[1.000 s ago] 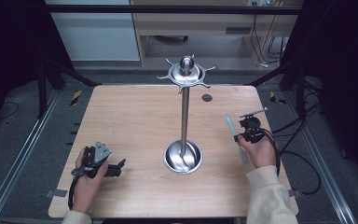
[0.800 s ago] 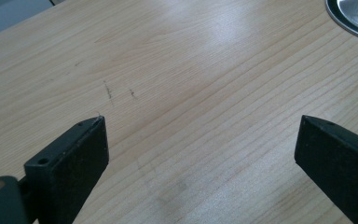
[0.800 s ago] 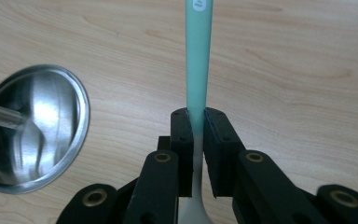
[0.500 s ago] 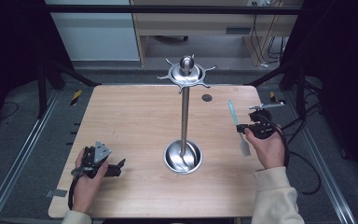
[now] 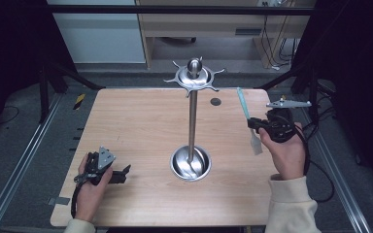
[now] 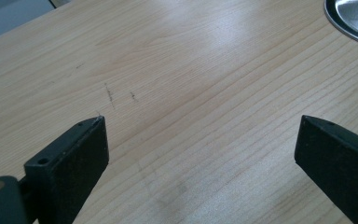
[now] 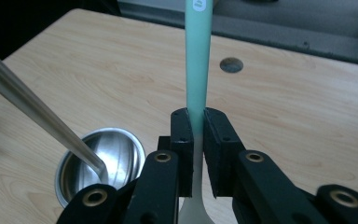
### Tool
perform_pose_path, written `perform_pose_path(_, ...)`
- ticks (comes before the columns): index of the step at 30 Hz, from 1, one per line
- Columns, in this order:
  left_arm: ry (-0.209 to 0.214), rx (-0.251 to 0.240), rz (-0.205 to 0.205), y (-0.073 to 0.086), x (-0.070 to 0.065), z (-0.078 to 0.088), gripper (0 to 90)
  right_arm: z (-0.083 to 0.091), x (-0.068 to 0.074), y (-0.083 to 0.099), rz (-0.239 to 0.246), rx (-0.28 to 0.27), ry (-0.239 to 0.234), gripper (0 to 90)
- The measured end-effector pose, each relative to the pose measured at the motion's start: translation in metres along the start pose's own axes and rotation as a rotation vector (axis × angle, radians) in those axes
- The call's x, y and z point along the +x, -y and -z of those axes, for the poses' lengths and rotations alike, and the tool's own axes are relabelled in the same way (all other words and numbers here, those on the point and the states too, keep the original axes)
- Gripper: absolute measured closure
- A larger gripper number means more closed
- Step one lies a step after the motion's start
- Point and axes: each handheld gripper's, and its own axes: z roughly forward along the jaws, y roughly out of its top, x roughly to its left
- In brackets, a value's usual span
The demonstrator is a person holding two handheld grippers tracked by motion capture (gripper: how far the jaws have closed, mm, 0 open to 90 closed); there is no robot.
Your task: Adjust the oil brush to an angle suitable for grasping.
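A steel utensil stand (image 5: 192, 121) rises from a round dished base (image 5: 190, 164) at the table's middle; its top is a star of hooks (image 5: 193, 77). My right gripper (image 5: 253, 123) is held above the table's right side, shut on a spatula (image 5: 248, 121) with a teal handle and a pale blade. In the right gripper view the teal handle (image 7: 198, 60) stands straight up between the jaws, and the stand's base (image 7: 103, 161) lies lower left. My left gripper (image 5: 122, 174) rests open near the front left edge. Bare wood lies between its fingers (image 6: 74, 163).
The wooden table (image 5: 141, 126) has a small dark hole (image 5: 215, 102) at its back right. Metal frame rails (image 5: 19, 165) run along both sides. A cabinet (image 5: 204, 24) stands behind the table. A cable (image 5: 320, 170) trails from the right gripper.
My right gripper has lifted and moved back and to the right with the spatula, which now stands more upright. The left gripper has stayed put.
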Motion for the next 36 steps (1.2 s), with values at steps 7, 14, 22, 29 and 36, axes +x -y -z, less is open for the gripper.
perform_pose_path(7, 0.0, -0.008, -0.002, -0.001, -0.001, 0.002, 2.5, 0.023, 0.01, -0.005, 0.03, -0.06, -0.001, 82.8)
perform_pose_path(14, 0.0, -0.006, 0.002, -0.001, 0.001, 0.001, 2.5, 0.043, 0.021, -0.012, 0.073, -0.128, -0.012, 82.8)
perform_pose_path(22, -0.012, -0.02, 0.002, -0.001, 0.006, 0.005, 2.4, 0.058, 0.031, -0.016, 0.109, -0.172, 0.0, 82.8)
perform_pose_path(29, -0.005, -0.021, 0.005, -0.001, 0.005, 0.004, 2.4, 0.069, 0.04, -0.016, 0.129, -0.212, -0.011, 82.8)
perform_pose_path(36, -0.014, -0.025, 0.008, 0.0, 0.006, 0.004, 2.4, 0.076, 0.043, -0.018, 0.149, -0.24, -0.016, 82.8)
